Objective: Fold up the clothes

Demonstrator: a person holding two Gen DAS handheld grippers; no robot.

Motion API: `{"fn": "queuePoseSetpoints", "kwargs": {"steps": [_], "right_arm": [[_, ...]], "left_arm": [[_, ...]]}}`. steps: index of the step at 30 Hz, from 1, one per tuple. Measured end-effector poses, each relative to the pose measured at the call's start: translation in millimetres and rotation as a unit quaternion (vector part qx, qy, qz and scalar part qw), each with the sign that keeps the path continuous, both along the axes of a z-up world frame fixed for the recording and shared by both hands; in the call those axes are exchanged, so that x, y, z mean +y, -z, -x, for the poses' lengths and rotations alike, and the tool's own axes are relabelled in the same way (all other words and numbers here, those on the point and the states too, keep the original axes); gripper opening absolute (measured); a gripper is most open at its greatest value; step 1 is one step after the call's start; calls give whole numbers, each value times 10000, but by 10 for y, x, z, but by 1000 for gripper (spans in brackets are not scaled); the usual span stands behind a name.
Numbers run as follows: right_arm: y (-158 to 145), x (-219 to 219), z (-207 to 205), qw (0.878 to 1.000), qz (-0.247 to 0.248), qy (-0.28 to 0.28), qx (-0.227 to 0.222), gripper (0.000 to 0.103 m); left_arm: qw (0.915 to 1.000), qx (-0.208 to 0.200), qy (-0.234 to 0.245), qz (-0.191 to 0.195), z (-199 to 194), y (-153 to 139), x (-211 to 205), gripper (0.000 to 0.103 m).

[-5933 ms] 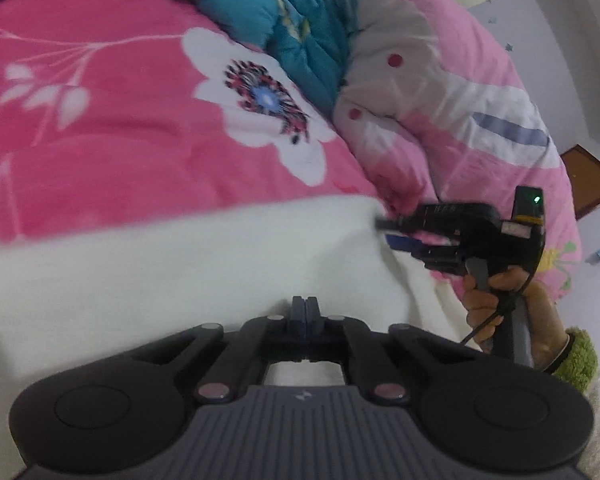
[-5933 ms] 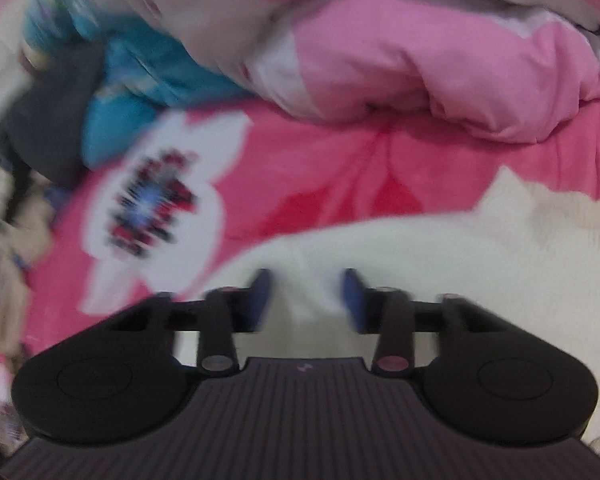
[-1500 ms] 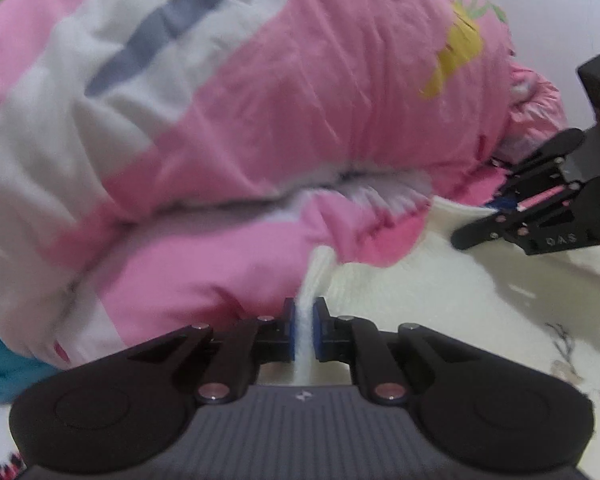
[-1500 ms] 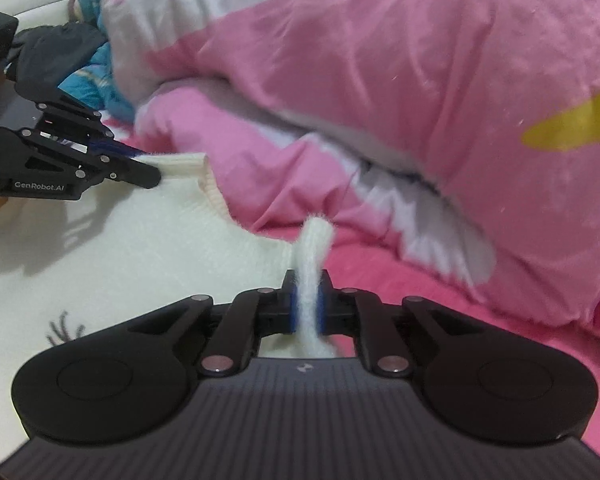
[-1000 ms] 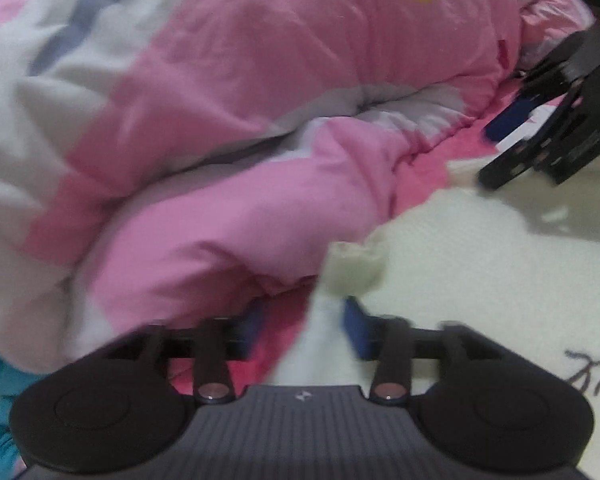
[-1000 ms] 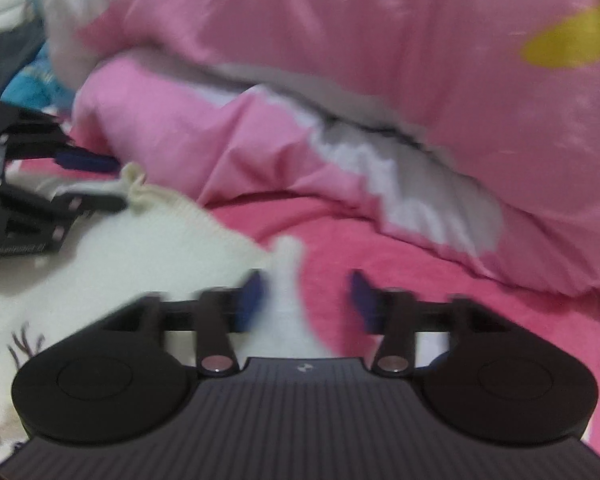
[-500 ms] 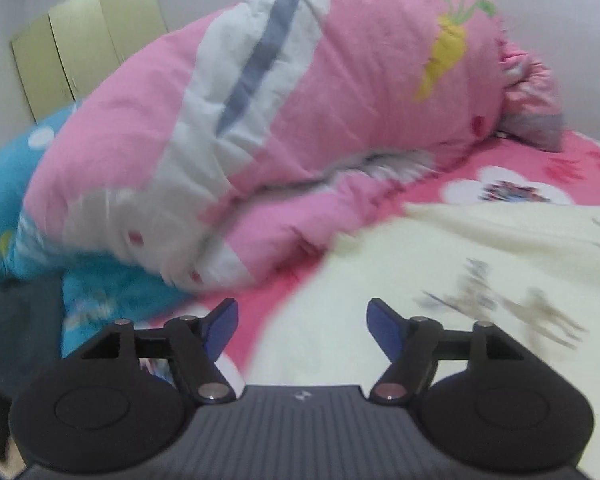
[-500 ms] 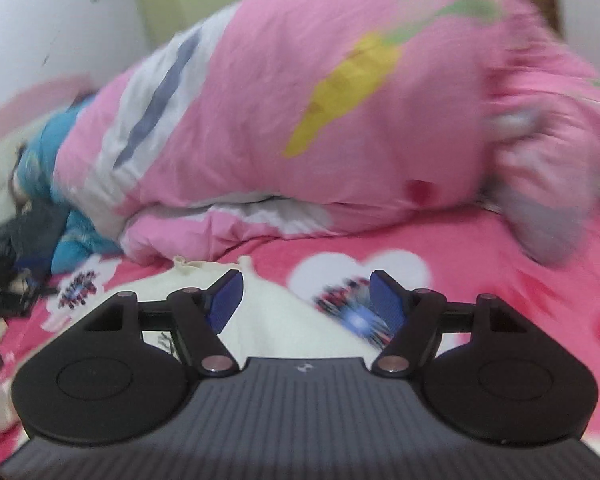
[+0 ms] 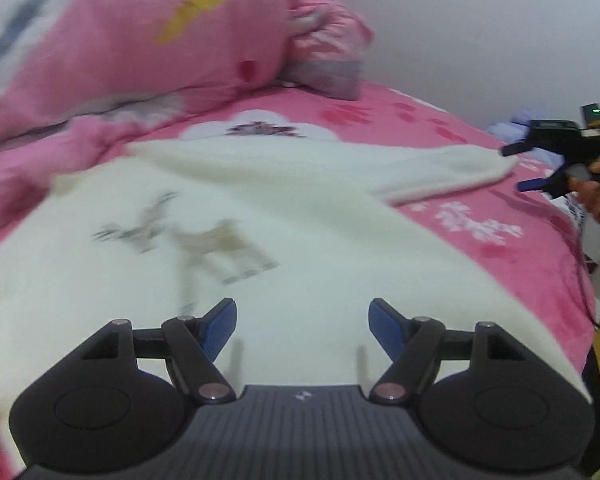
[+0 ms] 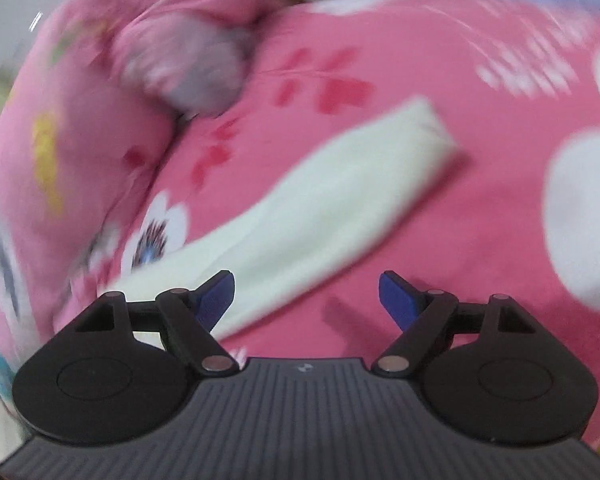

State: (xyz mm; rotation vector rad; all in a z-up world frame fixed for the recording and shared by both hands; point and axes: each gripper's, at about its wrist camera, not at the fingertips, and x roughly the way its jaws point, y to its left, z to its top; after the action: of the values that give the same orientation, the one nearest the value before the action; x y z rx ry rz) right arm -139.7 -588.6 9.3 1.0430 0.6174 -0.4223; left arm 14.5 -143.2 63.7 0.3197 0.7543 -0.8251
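Observation:
A cream sweater with a reindeer print (image 9: 204,236) lies spread flat on the pink floral bed. Its sleeve (image 9: 440,172) stretches out to the right; the same sleeve (image 10: 324,184) lies diagonally in the right wrist view. My left gripper (image 9: 302,326) is open and empty, above the sweater's lower body. My right gripper (image 10: 306,290) is open and empty, just above the sleeve; it also shows in the left wrist view (image 9: 540,164), beside the sleeve's cuff end.
A bunched pink and white quilt (image 9: 132,28) fills the back left of the bed. A grey-pink pillow (image 9: 328,60) lies behind the sweater. The bed's right edge (image 9: 580,280) drops to a wooden floor, with a white wall beyond.
Both grippers have let go of the sweater's shoulders and opened wide. They have pulled back and swung right; the left now looks over the body, the right over the sleeve.

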Motion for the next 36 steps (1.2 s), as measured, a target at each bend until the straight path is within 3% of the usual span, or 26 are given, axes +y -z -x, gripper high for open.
{"fn": "queuePoseSetpoints", "kwargs": {"steps": [5,10,12,14,17,21,28,32,36], "right_arm": [[254,-292,-67,9963,-314,757,-253,76],[291,-412,-271,9950,-78,975,-190,64],[291,-446,-324,9948,51,1006,-135,45],[243,-500,-336,9949,156,991,-135,12],[60,-719,-219,9936,209,996,-489,8],[-350,-900,-408,9900,867,936,-603,7],[-755,-1118,-866,9734,2124,806,-282,6],[-597,-1265,-1005,9701,2265,869,72,5],[-57,-1387,-890,9815,1611,771,685,8]], "left_arm": [[9994,-214,120,-244,14,296,-368,74],[10000,20,22,9,29,475,-292,75],[9999,57,-23,133,35,513,-231,75],[9998,74,-61,200,50,533,-170,75],[9998,55,-71,175,87,539,-135,75],[9999,132,-31,9,96,515,-130,75],[9990,346,44,-291,63,481,-128,75],[9985,420,69,-342,51,463,-118,75],[9983,412,98,-398,62,426,-137,75]]}}
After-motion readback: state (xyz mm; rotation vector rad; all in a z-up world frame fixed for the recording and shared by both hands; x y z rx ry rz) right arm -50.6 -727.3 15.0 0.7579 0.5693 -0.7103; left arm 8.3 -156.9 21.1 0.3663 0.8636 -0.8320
